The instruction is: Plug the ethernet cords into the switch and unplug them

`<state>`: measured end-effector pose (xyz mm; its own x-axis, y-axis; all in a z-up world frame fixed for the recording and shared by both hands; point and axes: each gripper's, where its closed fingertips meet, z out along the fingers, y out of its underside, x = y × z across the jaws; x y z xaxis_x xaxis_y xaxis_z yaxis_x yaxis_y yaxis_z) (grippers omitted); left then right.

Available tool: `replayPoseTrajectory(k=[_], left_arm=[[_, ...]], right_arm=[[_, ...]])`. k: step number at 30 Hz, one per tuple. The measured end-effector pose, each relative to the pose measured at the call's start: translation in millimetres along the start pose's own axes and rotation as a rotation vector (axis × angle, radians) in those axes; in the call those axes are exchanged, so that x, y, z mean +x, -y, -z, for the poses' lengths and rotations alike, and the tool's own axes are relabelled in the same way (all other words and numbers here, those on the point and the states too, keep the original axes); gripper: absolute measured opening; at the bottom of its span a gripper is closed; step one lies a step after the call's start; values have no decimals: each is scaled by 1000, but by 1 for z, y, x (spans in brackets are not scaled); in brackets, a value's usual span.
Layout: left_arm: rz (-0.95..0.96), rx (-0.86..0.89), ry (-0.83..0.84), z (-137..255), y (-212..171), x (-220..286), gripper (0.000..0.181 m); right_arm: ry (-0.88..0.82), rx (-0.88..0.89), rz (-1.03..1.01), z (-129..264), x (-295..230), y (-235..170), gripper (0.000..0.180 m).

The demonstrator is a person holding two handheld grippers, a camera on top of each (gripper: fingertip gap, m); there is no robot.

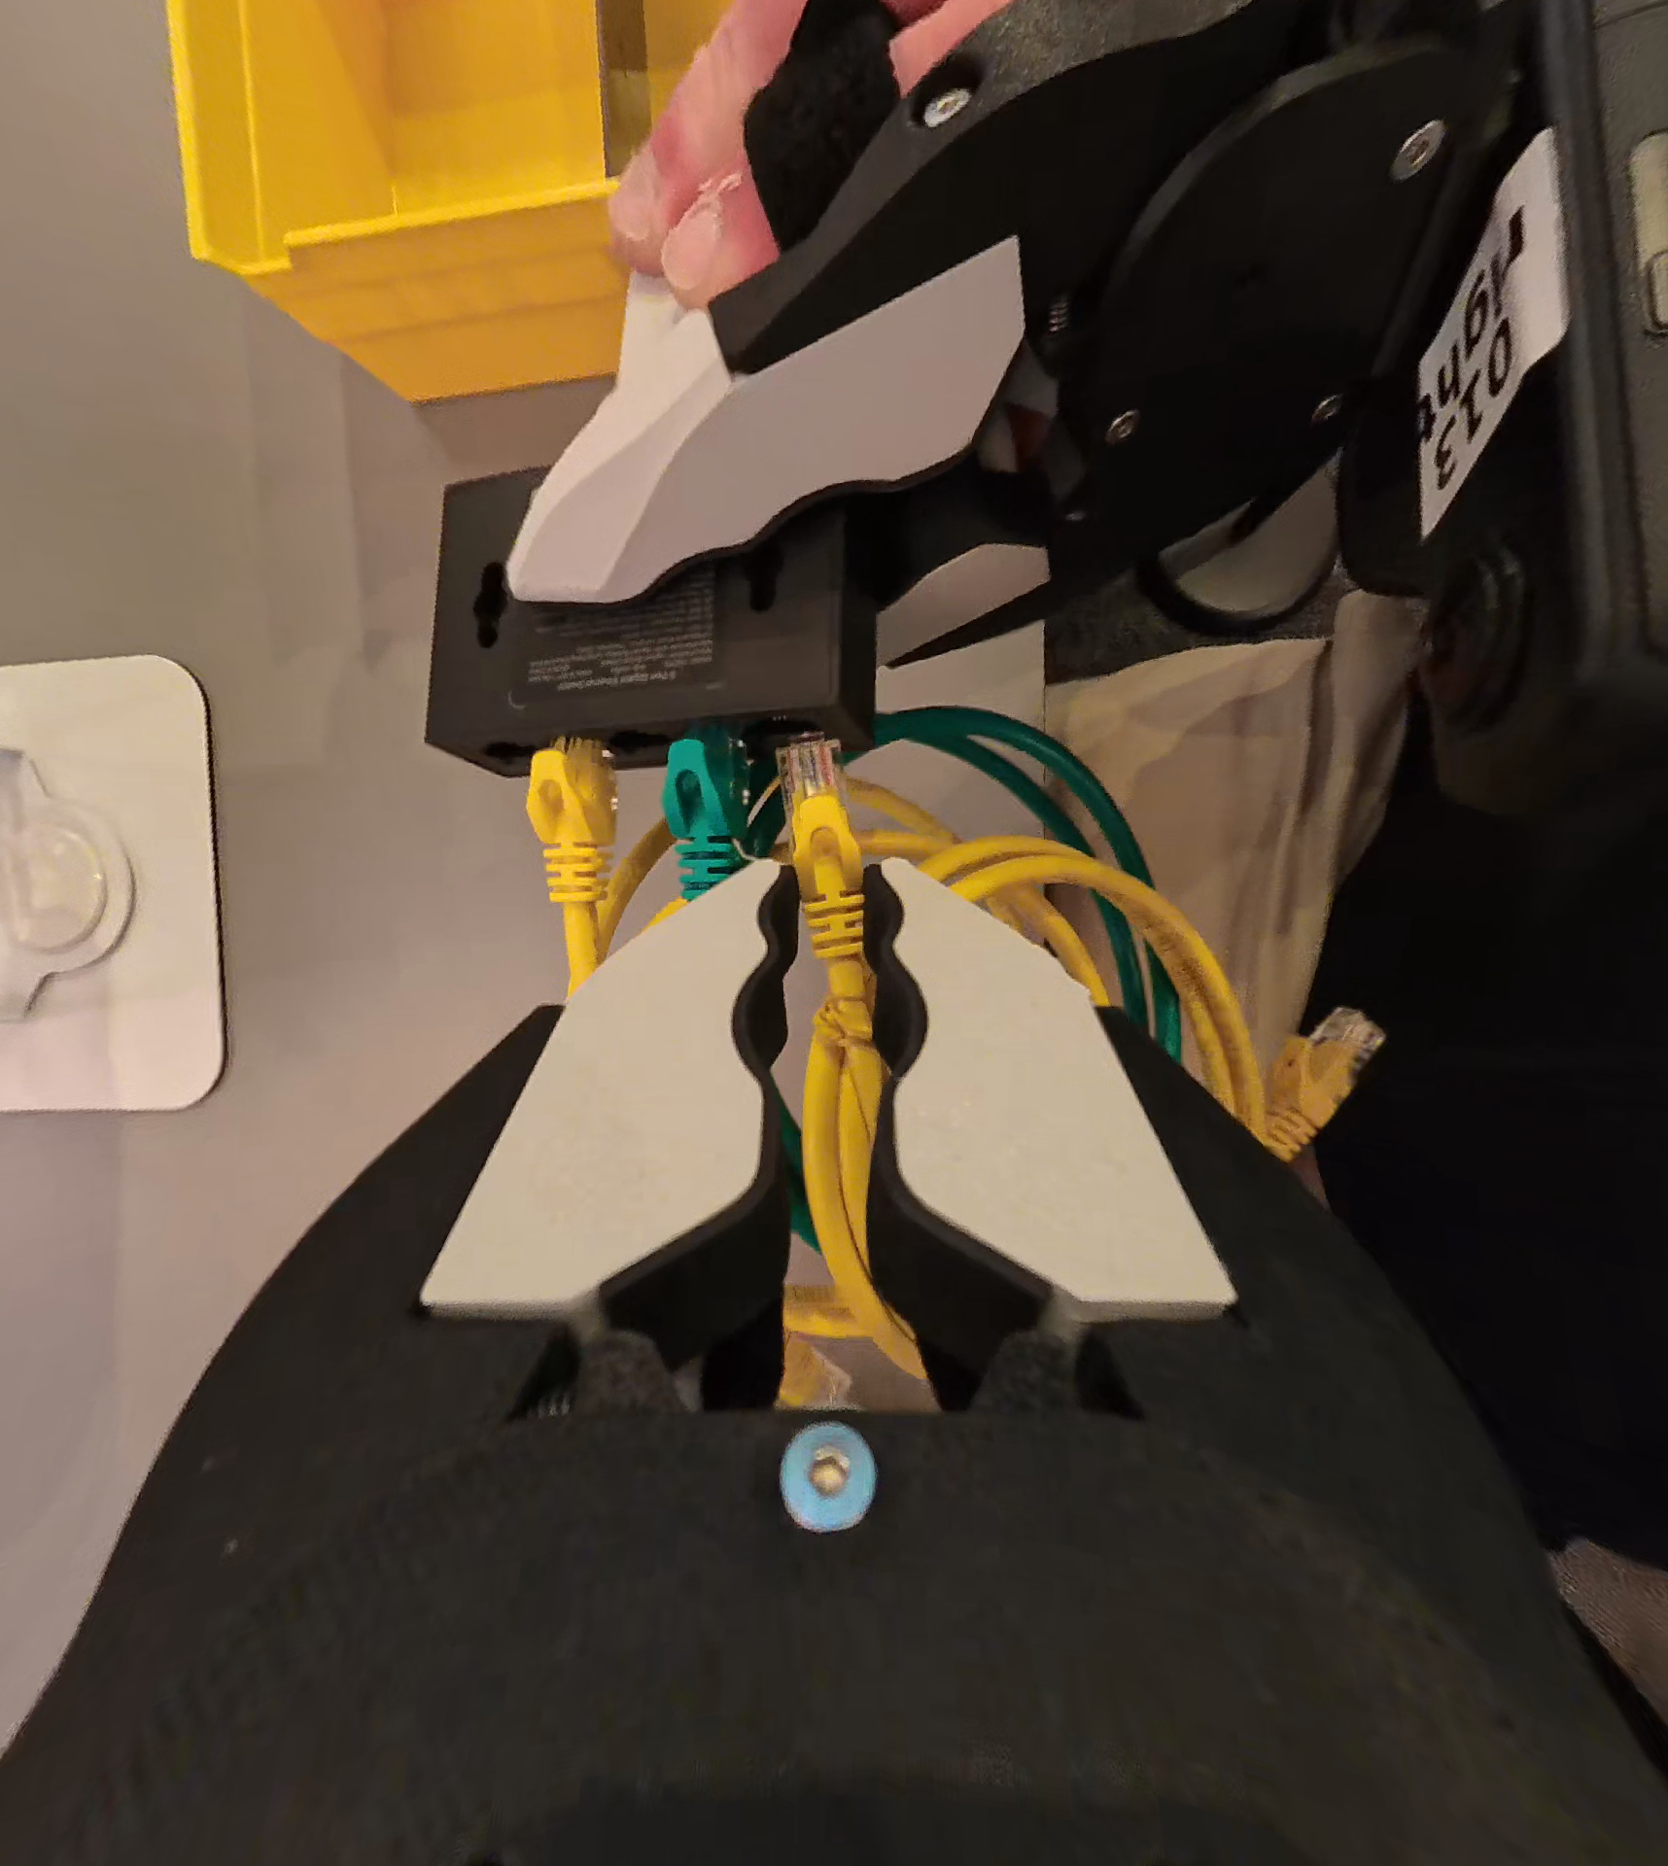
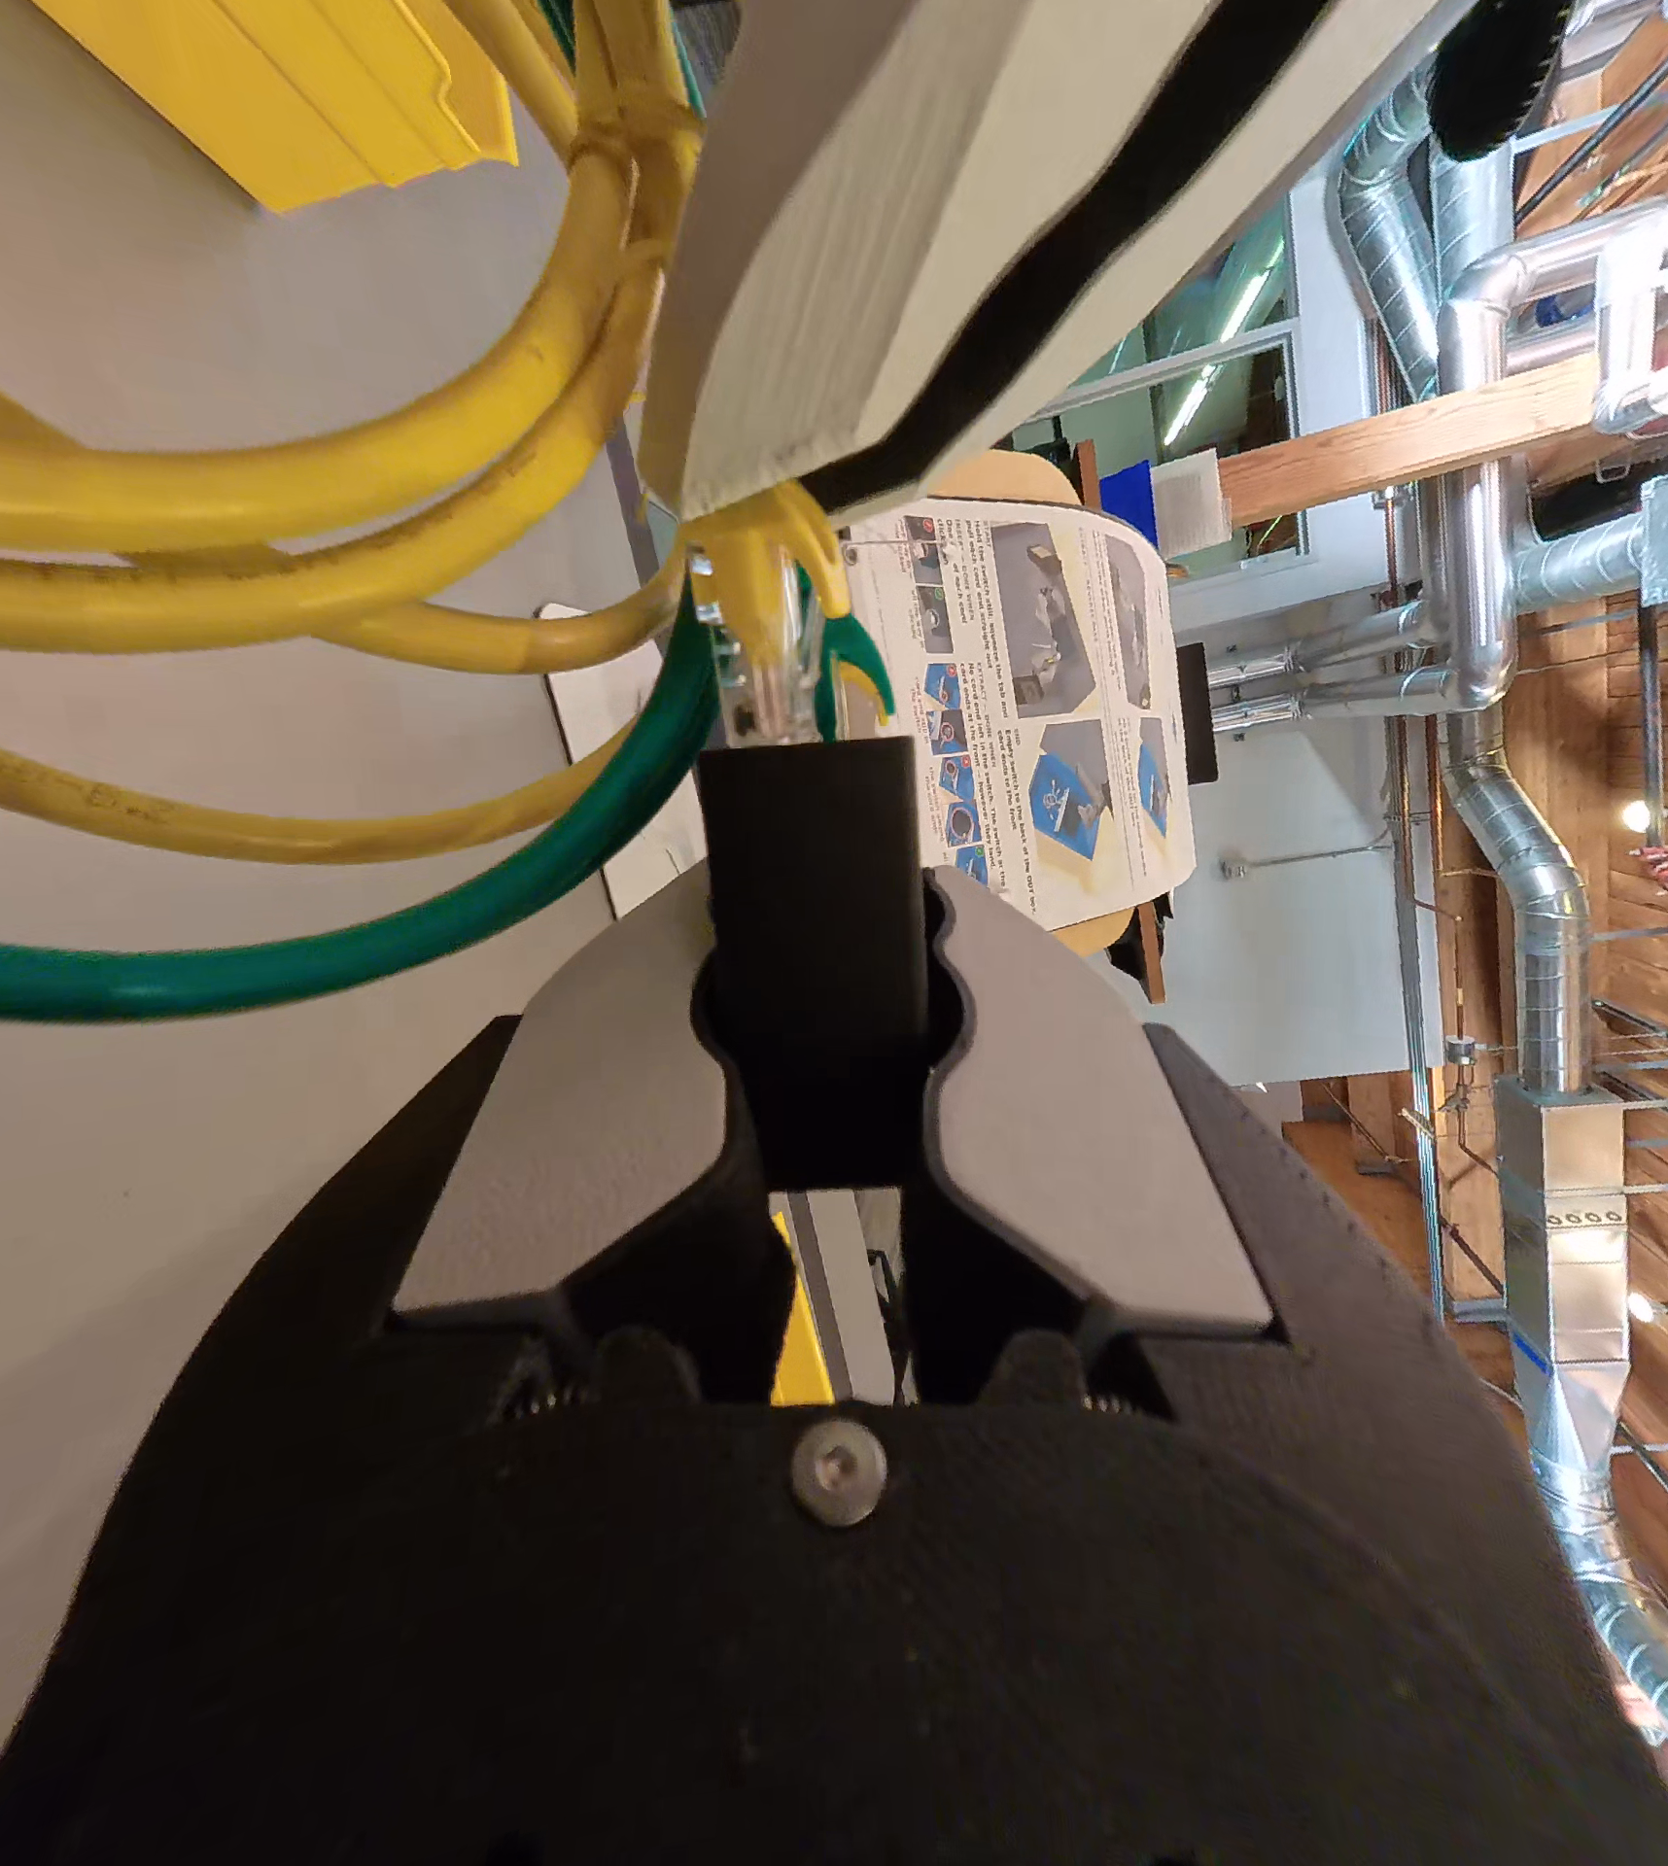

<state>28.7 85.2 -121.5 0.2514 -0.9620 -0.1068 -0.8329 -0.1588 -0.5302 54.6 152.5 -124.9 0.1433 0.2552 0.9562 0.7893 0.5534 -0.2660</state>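
Left gripper (image 1: 832, 914) clamps yellow plug (image 1: 815, 808) just below centre-frame switch (image 1: 648, 656), itself pinched by right gripper (image 2: 825, 944); plug should enter its port squarely.

Access to switch (image 1: 648, 646) ports obstructed: yellow and green cables (image 1: 1062, 909) loop beside them, right gripper (image 1: 709, 505) clamps above. Tabletop (image 1: 355, 1010) leftward clear.
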Motion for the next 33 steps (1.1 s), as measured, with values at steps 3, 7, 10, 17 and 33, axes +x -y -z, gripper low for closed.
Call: replayPoseTrajectory(k=[3,7,10,17,33], left_arm=[[44,74,-47,4,1,1,12],[24,108,-58,6,0,3,12],[-2,128,-69,8,0,3,12],[26,161,-98,11,2,2,11],[-30,75,-110,12,0,8,12]], right_arm=[[-4,17,5,2,1,4,30],[-13,33,9,3,1,9,29],[-12,41,18,4,1,12,29],[-36,55,29,7,3,16,29],[-56,85,34,10,6,22,29]])
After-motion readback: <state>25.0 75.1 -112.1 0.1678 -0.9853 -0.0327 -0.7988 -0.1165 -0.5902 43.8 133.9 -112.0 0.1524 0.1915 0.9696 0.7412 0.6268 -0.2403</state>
